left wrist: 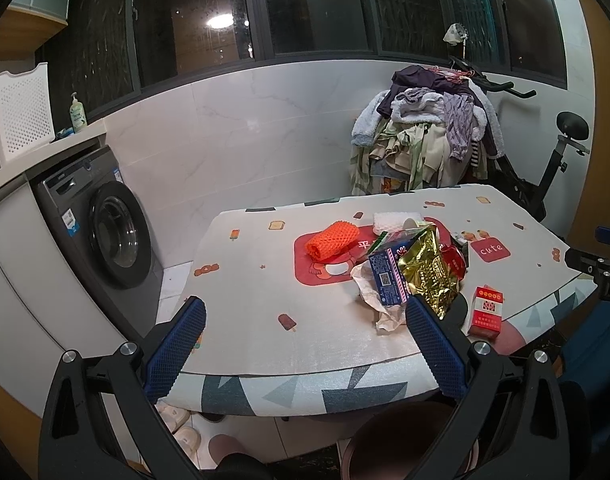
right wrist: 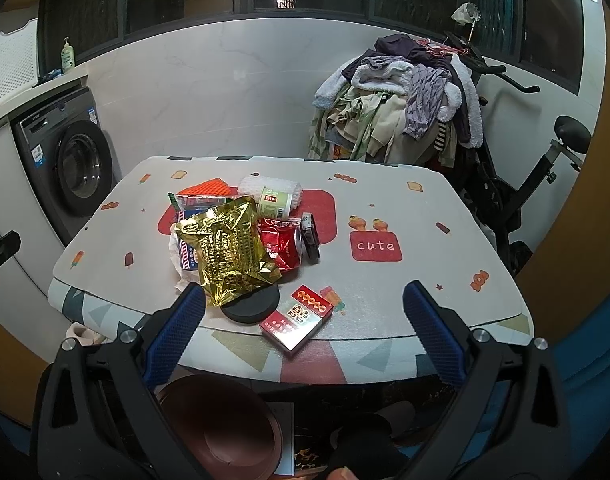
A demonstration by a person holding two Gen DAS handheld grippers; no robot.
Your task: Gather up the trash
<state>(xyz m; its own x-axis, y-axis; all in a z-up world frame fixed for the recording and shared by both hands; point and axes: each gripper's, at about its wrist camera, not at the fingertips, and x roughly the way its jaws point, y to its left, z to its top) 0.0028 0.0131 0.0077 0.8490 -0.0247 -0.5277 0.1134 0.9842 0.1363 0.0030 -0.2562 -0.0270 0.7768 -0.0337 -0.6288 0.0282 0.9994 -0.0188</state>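
Observation:
A heap of trash lies on the table (left wrist: pixel 265 320) (right wrist: pixel 385 300): a crumpled gold foil bag (left wrist: pixel 429 276) (right wrist: pixel 229 252), a blue carton (left wrist: pixel 387 278), a crushed red can (right wrist: pixel 283 246), an orange mesh (left wrist: pixel 332 240), a white cup with a green label (right wrist: pixel 275 202). A red cigarette pack (left wrist: pixel 487 312) (right wrist: pixel 295 320) lies near the front edge beside a black disc (right wrist: pixel 251 304). My left gripper (left wrist: pixel 305 344) is open and empty, left of the heap at the front edge. My right gripper (right wrist: pixel 305 320) is open and empty, hovering around the red pack.
A brown bin (right wrist: pixel 221 428) (left wrist: pixel 405 440) stands on the floor under the table's front edge. A washing machine (left wrist: pixel 101 224) is at the left. A pile of clothes (right wrist: pixel 397 96) on an exercise bike (right wrist: pixel 537 168) stands behind the table at the right.

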